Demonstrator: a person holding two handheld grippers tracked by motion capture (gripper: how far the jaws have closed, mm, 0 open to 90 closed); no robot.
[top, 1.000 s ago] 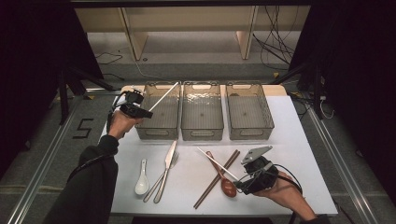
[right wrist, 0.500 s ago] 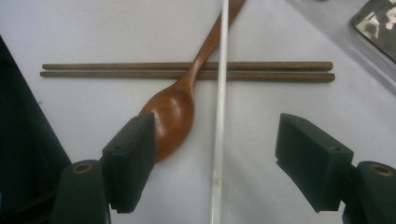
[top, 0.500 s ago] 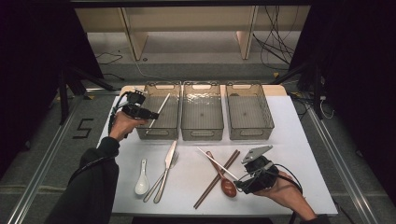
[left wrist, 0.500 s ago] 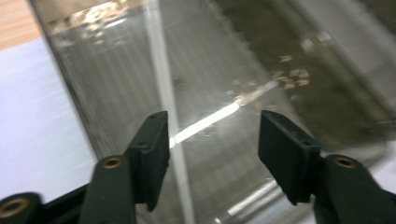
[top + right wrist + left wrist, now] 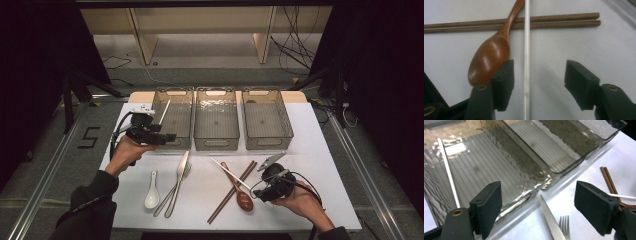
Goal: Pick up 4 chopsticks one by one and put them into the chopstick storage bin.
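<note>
My left gripper [image 5: 167, 137] is wide open with nothing between the jaws; they have just been opening. A second ago it held a white chopstick [image 5: 163, 112] up over the left bin [image 5: 172, 143]. Now that stick has dropped inside the bin and leans along its left wall, while my left hand [image 5: 127, 152] has pulled back toward the near left corner of the bin, close to the table's left edge. In the left gripper view the stick [image 5: 448, 171] lies on the bin's ribbed floor [image 5: 499, 170], apart from my pads.

My right gripper [image 5: 260, 192] sits near the table's near edge, right of centre, about where it was before. Its jaws have just been closing around the second white chopstick [image 5: 526, 50], but the pads are not pressing on it yet; it lies on the white table [image 5: 574, 45] between them. That stick runs beside the wooden spoon [image 5: 491, 57] and crosses the brown chopsticks [image 5: 564, 20].
</note>
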